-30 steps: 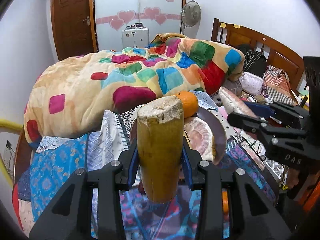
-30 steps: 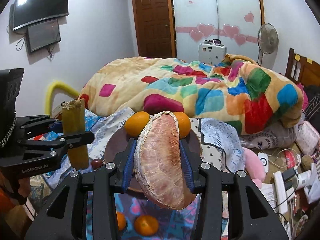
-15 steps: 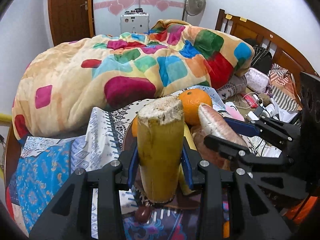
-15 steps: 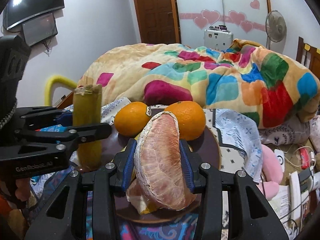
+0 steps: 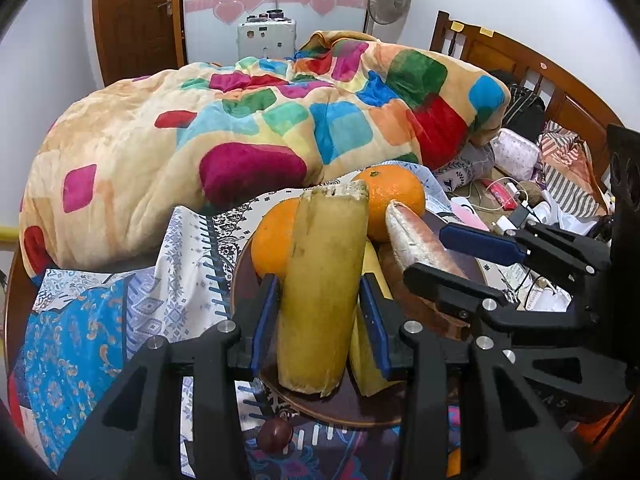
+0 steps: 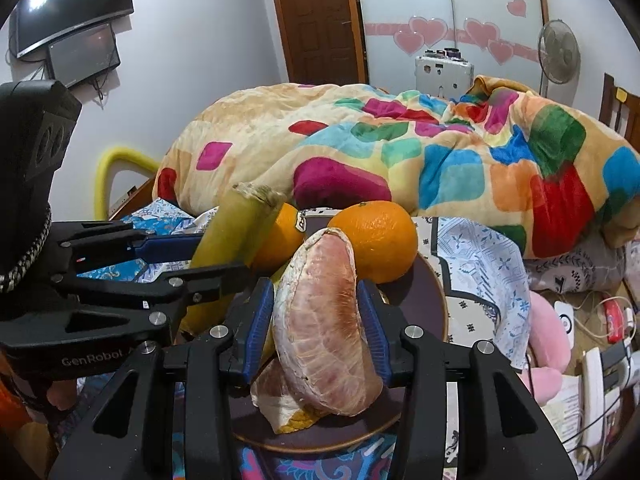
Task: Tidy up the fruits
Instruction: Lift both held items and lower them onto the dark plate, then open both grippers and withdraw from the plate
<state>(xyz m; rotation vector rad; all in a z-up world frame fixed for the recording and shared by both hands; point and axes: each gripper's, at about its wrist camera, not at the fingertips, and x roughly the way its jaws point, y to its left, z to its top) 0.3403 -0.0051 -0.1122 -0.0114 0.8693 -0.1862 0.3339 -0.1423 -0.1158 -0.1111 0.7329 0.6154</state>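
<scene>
Left wrist: we see left gripper (image 5: pixel 320 316) w/ jaws just eased, pads flanking sugarcane piece (image 5: pixel 324 288), right gripper (image 6: pixel 316 320) flanking pomelo wedge (image 6: pixel 324 328), both on plate (image 6: pixel 424 292).

Black grippers (image 5: pixel 324 316), blue-padded fingers (image 6: pixel 256 332)

The brown plate (image 6: pixel 434 300) is crowded: two oranges (image 6: pixel 374 240) fill its far side, the sugarcane piece (image 5: pixel 324 292) and pomelo wedge (image 6: pixel 324 336) its near half. The left tool (image 5: pixel 320 320) and right tool (image 6: pixel 316 324) stand close together. The heaped blanket (image 5: pixel 240 120) blocks the way beyond; the patterned cloth (image 5: pixel 80 320) left of the plate lies free.
</scene>
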